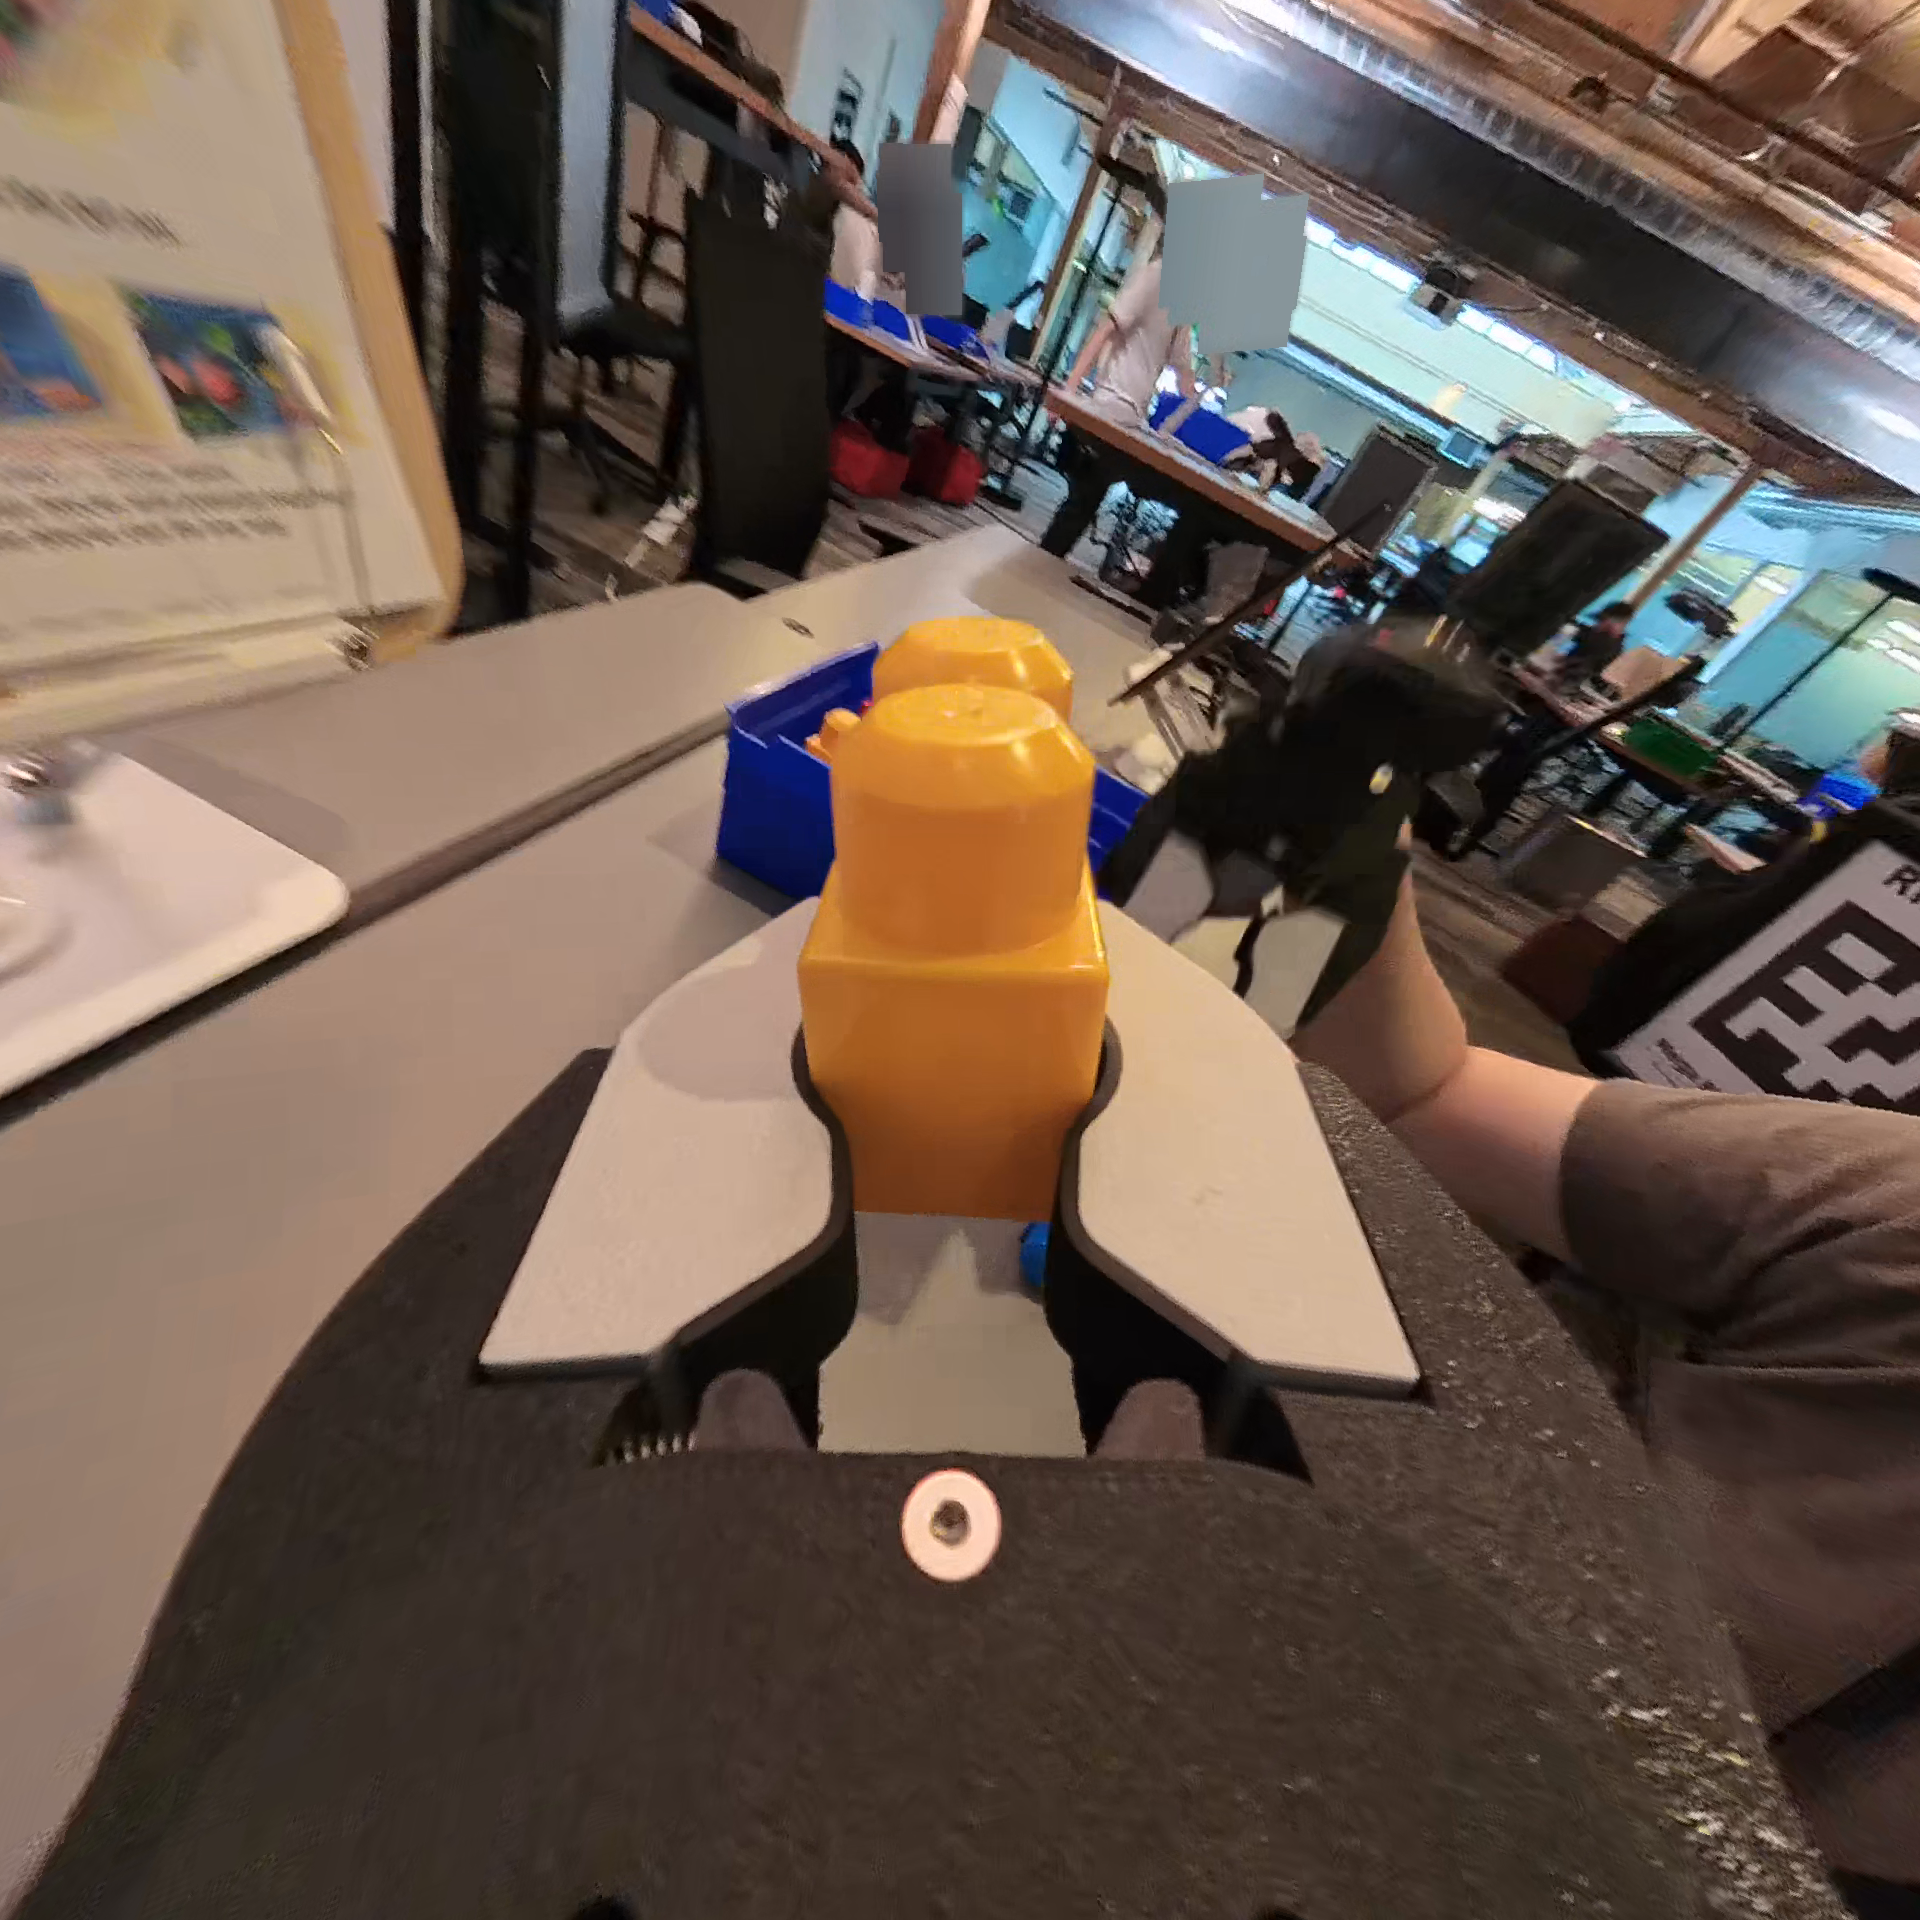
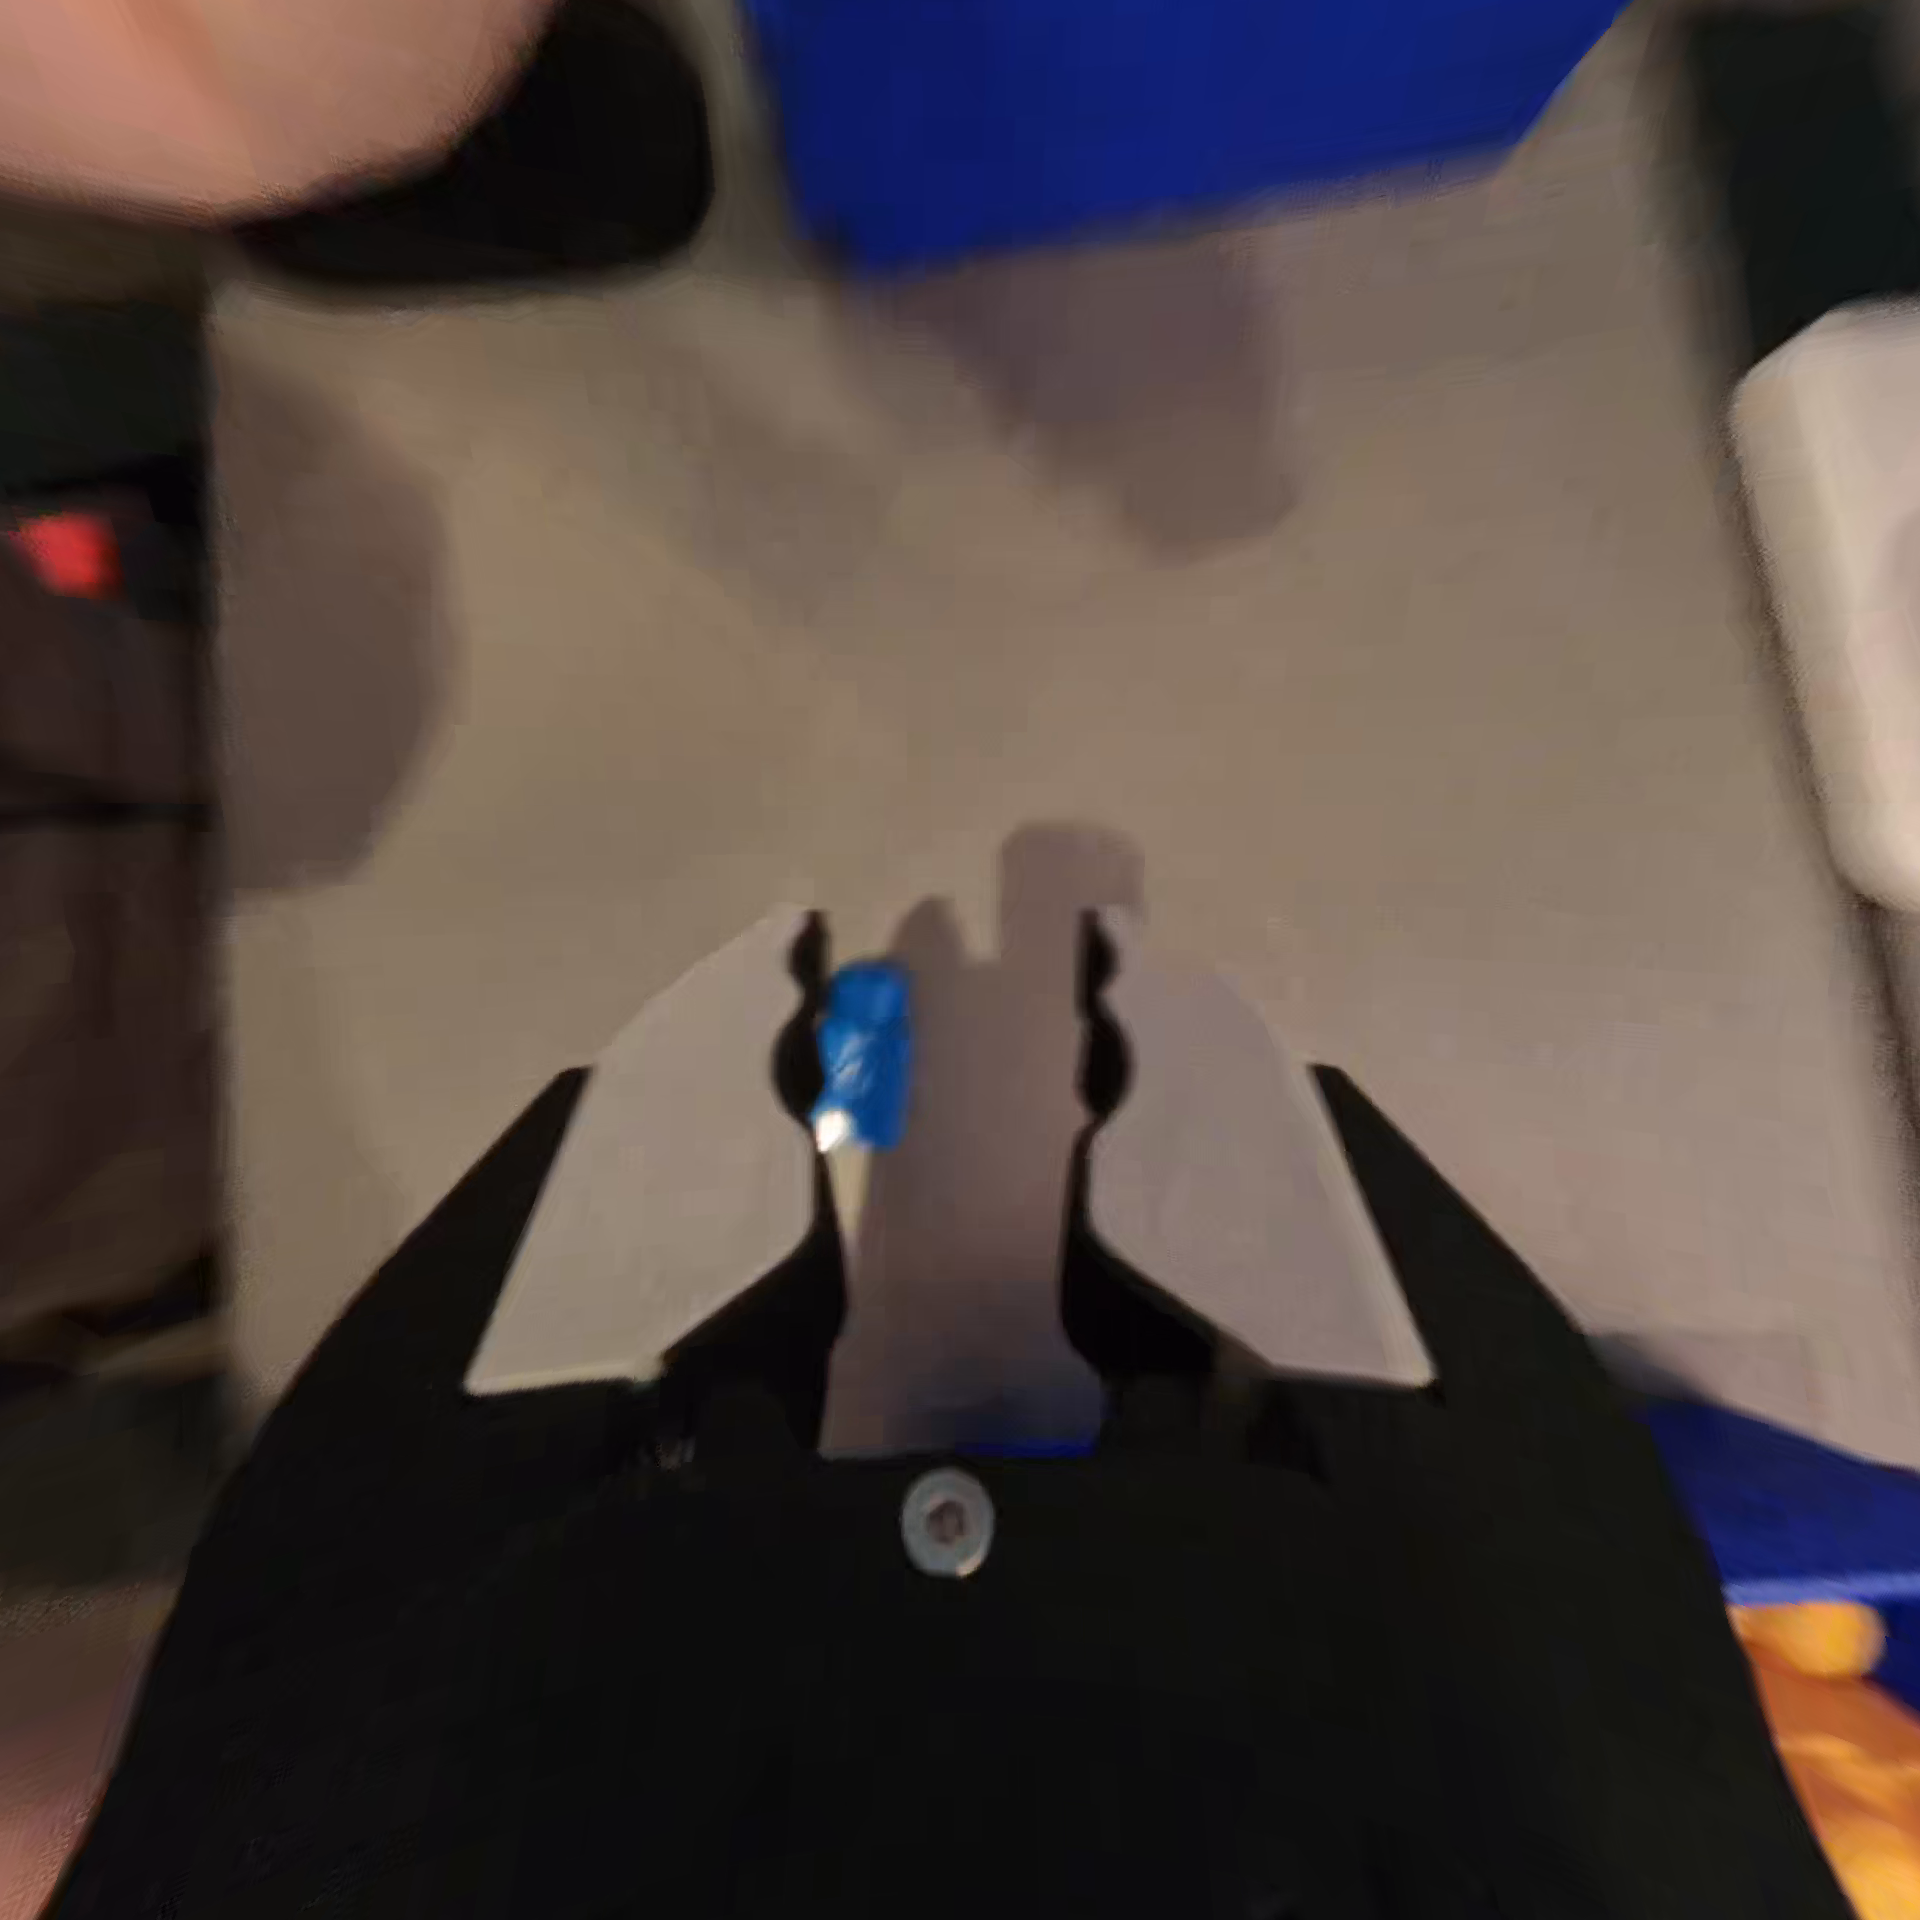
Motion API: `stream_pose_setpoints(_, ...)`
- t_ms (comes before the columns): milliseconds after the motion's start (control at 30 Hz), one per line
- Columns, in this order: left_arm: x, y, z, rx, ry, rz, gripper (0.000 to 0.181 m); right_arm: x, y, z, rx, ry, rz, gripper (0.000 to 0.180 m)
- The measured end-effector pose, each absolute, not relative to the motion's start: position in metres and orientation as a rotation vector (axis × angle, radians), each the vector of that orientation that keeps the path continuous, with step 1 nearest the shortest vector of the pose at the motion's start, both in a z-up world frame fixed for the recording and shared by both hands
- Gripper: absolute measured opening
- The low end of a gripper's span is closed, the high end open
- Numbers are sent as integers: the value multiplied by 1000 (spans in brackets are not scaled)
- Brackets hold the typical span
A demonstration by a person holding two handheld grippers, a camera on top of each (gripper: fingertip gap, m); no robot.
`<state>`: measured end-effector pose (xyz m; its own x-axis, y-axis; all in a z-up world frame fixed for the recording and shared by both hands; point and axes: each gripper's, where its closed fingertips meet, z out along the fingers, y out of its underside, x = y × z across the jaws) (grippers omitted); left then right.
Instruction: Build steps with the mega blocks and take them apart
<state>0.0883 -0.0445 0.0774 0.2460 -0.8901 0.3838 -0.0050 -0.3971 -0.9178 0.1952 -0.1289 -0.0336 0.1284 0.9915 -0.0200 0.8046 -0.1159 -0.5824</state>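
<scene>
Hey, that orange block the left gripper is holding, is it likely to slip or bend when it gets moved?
The orange block looks like rigid moulded plastic, so it probably won't bend. Its glossy sides could be slippery, though the left gripper pinches both flat sides. It is probably light for its size.

- An orange mega block [image 1: 951,1049] sits upright, clamped on both sides between the grey fingers of the left gripper [image 1: 954,1101], raised above the grey table.
- It is a long two-stud block seen end on: one round stud close to the camera, the second stud straight behind it.
- More orange blocks [image 2: 1829,1704] show blurred at the lower right edge of the right wrist view, apparently inside a blue bin.
</scene>
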Motion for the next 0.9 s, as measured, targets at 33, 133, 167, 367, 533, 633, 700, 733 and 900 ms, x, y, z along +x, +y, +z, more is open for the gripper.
stream_pose_setpoints(33, 78, -42, 86, -1631, 831, -1249, 40, 204, -135, -54, -2058, -1810, 533, 33)
stream_pose_setpoints(133, 43, -36, 108, -1592, 778, -1150, 41, 218, -143, -99, -2206, -1986, 303, 39)
stream_pose_setpoints(167, 32, -35, 116, -1571, 754, -1130, 40, 216, -146, -108, -2217, -2029, 284, 40)
stream_pose_setpoints(367, -4, -44, 147, -1487, 706, -1110, 41, 216, -163, -141, -2327, -2179, 201, 44)
stream_pose_setpoints(533, -16, -50, 157, -1453, 700, -1085, 40, 222, -156, -158, -2351, -2230, 27, 43)
stream_pose_setpoints(633, -15, -50, 156, -1459, 717, -1065, 41, 225, -147, -156, -2306, -2236, -55, 37)
stream_pose_setpoints(700, -14, -49, 156, -1459, 719, -1047, 41, 225, -141, -148, -2268, -2210, -9, 37)
stream_pose_setpoints(733, -14, -49, 156, -1457, 716, -1042, 41, 223, -136, -141, -2243, -2172, 36, 37)
stream_pose_setpoints(900, -5, -46, 148, -1480, 729, -1033, 40, 242, -84, -111, -2288, -1797, 47, 37)
